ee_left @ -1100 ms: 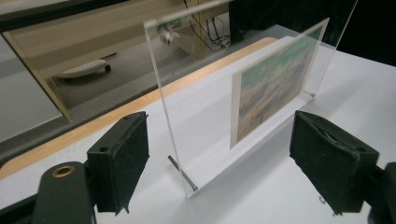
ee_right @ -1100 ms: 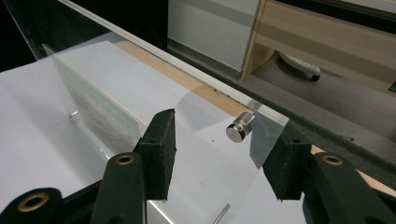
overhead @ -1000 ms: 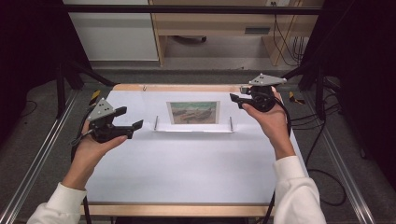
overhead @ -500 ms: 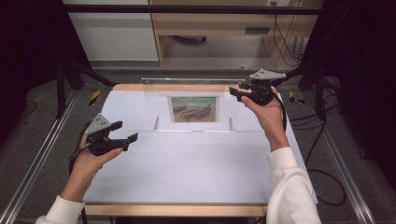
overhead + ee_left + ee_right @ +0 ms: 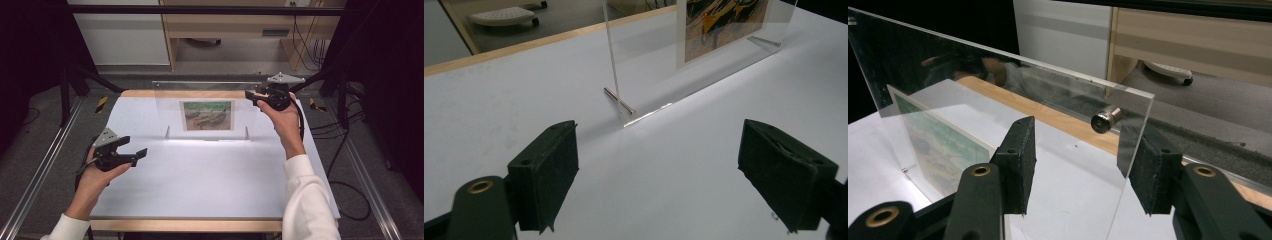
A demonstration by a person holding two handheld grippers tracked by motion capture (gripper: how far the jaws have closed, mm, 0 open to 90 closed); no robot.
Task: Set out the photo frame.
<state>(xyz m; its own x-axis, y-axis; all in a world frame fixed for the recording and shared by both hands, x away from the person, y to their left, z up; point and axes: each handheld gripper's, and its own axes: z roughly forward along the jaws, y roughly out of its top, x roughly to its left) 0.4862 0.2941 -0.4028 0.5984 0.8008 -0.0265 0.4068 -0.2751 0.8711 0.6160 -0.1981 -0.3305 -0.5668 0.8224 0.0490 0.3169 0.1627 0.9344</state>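
Note:
A clear acrylic picture frame [image 5: 170, 107] stands upright on the white table [image 5: 210, 180], with a printed picture [image 5: 207, 115] at its middle. Small metal pins [image 5: 619, 100] prop its base. My right gripper [image 5: 251, 95] is at the frame's top right corner. In the right gripper view its jaws [image 5: 1080, 165] straddle the panel's edge [image 5: 1128, 165] near a metal screw [image 5: 1106, 119], with a gap on the left pad's side, so it is open. My left gripper [image 5: 135, 146] hovers open and holding nothing over the table's near left, pointing towards the frame [image 5: 649, 45].
A wooden cabinet [image 5: 225, 25] and white panel stand beyond the table's far edge. Cables [image 5: 345, 165] trail on the floor at the right. Metal rails [image 5: 35, 185] run along both sides of the table.
My left hand has sunk and drawn back towards the near left of the table. The right gripper has shifted slightly left at the frame's top corner. The frame stands as before.

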